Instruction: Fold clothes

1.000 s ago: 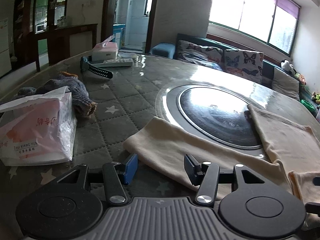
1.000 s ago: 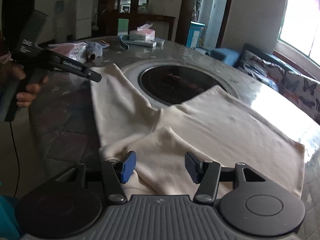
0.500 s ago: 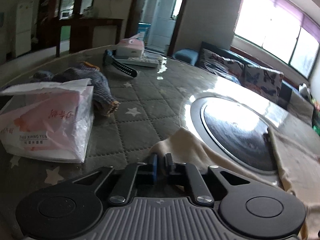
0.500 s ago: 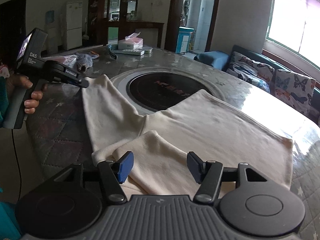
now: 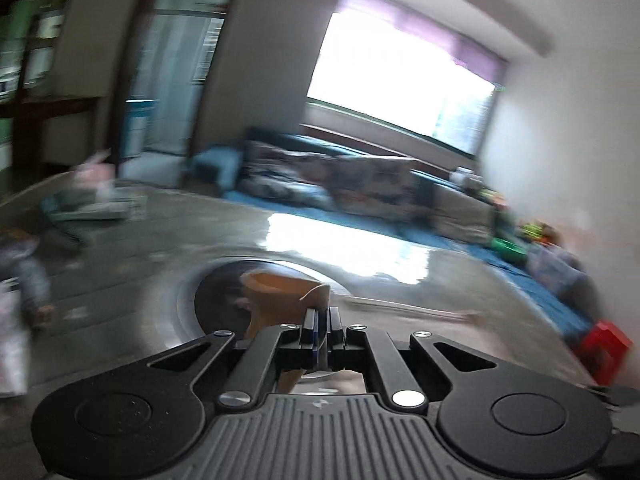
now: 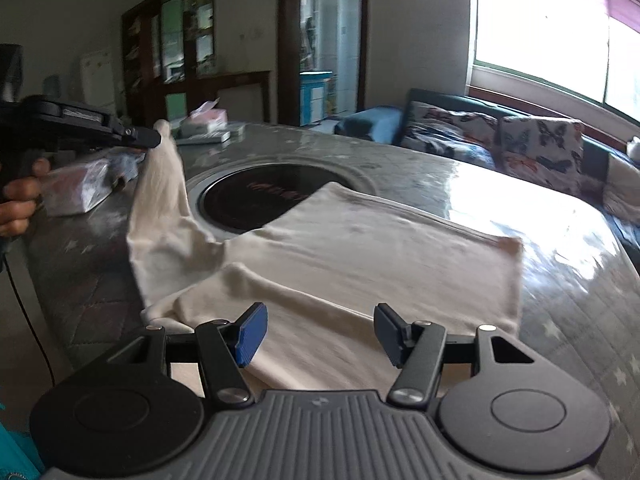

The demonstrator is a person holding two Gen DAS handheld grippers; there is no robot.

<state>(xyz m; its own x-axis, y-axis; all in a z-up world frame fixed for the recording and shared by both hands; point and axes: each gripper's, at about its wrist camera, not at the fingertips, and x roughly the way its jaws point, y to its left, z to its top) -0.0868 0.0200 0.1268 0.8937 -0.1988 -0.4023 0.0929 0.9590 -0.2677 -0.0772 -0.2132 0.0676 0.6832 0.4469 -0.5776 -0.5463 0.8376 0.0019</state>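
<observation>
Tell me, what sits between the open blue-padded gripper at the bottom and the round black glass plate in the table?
Only the cream garment, spread flat on the table, lies between the right gripper and the round plate, in the right wrist view.

1. My black plastic right gripper (image 6: 318, 334) carries blue ribbed finger pads (image 6: 252, 333), silver pivot screws and a grey ridged housing.
2. My black left gripper (image 5: 321, 325) matches it.
3. A thin black cable (image 6: 30, 320) trails below; a teal sleeve (image 6: 16, 456) shows.
</observation>
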